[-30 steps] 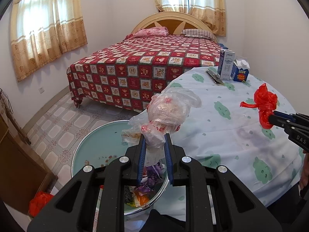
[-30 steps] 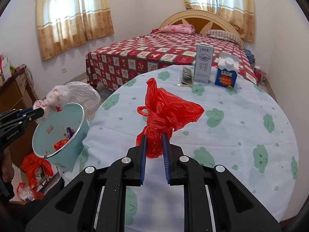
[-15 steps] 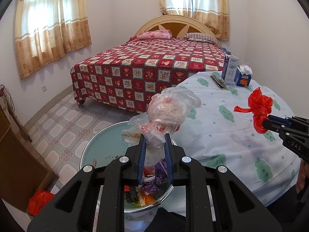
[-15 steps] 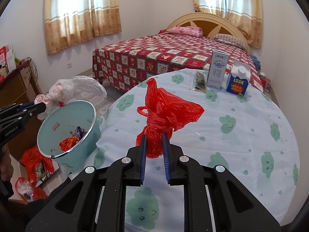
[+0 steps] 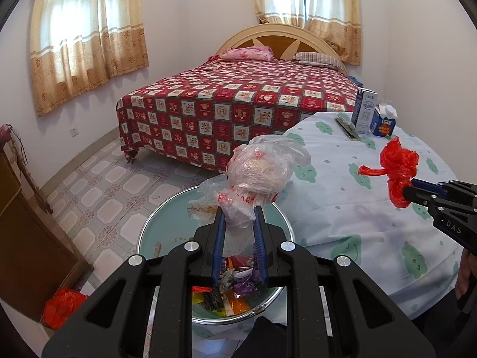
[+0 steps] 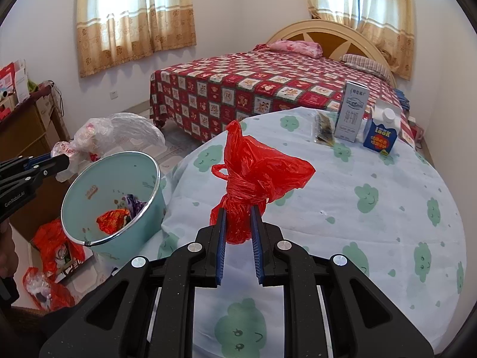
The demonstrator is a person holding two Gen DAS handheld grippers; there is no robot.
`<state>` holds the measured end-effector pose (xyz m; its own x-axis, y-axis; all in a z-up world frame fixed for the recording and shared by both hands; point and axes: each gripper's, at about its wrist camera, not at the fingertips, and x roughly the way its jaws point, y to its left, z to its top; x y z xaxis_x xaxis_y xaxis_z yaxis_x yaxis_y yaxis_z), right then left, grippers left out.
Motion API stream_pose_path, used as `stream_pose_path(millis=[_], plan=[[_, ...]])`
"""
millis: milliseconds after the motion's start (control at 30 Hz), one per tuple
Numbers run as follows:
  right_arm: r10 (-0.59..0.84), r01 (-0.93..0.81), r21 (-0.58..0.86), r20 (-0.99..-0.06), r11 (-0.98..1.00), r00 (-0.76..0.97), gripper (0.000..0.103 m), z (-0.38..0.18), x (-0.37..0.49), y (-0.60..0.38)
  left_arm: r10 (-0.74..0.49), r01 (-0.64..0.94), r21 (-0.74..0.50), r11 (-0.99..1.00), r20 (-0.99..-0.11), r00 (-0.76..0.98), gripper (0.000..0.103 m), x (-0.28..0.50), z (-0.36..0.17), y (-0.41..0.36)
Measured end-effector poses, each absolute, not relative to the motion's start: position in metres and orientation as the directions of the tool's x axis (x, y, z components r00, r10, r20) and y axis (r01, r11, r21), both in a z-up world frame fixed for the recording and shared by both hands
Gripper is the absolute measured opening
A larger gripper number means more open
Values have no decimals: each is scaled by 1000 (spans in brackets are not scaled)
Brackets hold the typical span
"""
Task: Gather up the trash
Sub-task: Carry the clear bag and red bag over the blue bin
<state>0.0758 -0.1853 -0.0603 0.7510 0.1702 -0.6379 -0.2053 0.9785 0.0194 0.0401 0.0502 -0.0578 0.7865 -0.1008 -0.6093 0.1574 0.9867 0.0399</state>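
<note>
bin (image 6: 113,208) left of tabletop (image 6: 357,223) | cartons (image 6: 351,113) at tabletop's far edge | bed (image 6: 268,89) behind | wrappers (image 6: 114,219) in bin

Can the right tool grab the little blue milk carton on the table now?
Probably not yet: the right tool is shut on the knotted red plastic bag, so it has no free grip. The blue carton stands unblocked across the table.

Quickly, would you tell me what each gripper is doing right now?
Left gripper: shut on the clear plastic bag, above the teal bin.
Right gripper: shut on the knotted red plastic bag, over the table.
</note>
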Motion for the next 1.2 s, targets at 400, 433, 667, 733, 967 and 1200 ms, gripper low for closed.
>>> stream_pose_path(millis=[400, 433, 667, 733, 967, 1200], plan=[[182, -233, 4, -639, 972, 748, 17, -57, 83, -168, -66, 114, 40, 993, -611, 788, 19, 43, -61, 66], [183, -235, 4, -639, 972, 747, 17, -56, 84, -166, -62, 108, 39, 993, -612, 788, 19, 44, -61, 68], [194, -259, -9, -639, 966, 745, 17, -52, 90, -154, -41, 81, 37, 996, -616, 786, 19, 45, -63, 81], [199, -268, -12, -639, 963, 743, 17, -51, 92, -150, -36, 74, 38, 997, -616, 787, 19, 45, -63, 84], [216, -303, -26, -643, 953, 735, 17, -50, 98, -131, -13, 49, 42, 998, -615, 788, 19, 46, -63, 94], [232, -330, -32, -647, 943, 726, 17, -50, 103, -118, 5, 25, 40, 999, -621, 784, 19, 46, -65, 106]])
